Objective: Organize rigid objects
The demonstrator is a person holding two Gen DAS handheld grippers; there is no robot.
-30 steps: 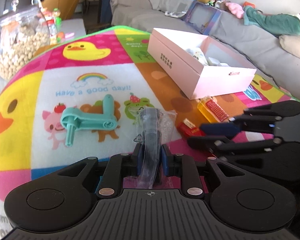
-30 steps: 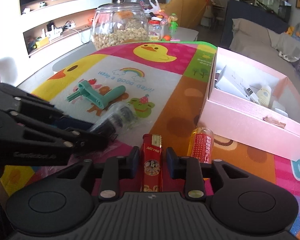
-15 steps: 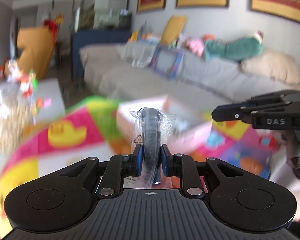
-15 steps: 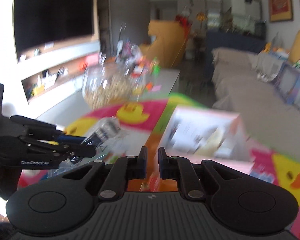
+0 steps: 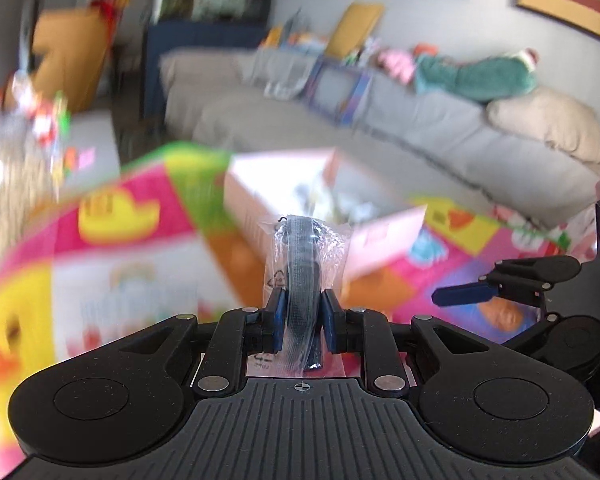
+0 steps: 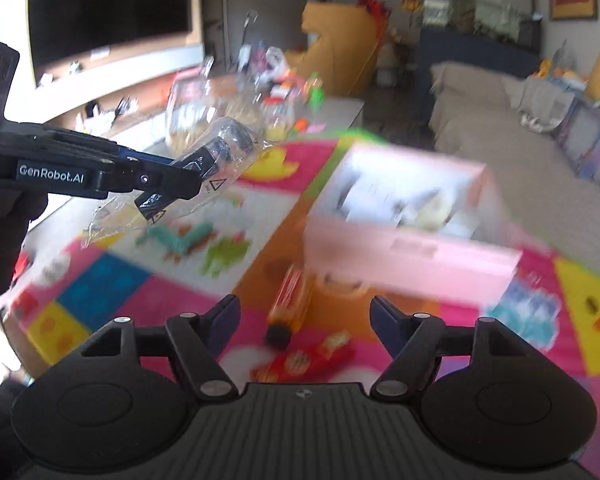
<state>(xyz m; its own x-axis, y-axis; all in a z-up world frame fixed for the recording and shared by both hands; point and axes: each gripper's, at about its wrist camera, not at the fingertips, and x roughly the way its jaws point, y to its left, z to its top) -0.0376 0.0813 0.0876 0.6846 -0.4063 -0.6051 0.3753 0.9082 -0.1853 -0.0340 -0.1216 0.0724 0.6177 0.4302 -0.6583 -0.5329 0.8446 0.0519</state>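
My left gripper [image 5: 302, 320] is shut on a black strap in a clear plastic bag [image 5: 302, 256], held upright in the air above the colourful mat [image 5: 140, 200]. The right wrist view shows that bag [image 6: 220, 148] at the left, pinched in the left gripper [image 6: 172, 184]. My right gripper [image 6: 304, 316] hovers over the mat with its jaws opening wide and nothing between them. Below it lie a red lighter [image 6: 300, 360] and an orange lighter [image 6: 292, 300]. The open pink box [image 6: 412, 216] with several small items stands just beyond, blurred.
A teal plastic crank [image 6: 180, 240] lies on the mat at the left. A glass jar [image 6: 196, 116] and small toys stand behind the mat. A grey sofa [image 5: 420, 120] runs along the far side. The pink box [image 5: 260, 200] sits ahead of the left gripper.
Both grippers rose off the mat. The left one carried the bagged strap up. The right one, earlier shut on the red lighter, now has its jaws spread and the lighter lies on the mat.
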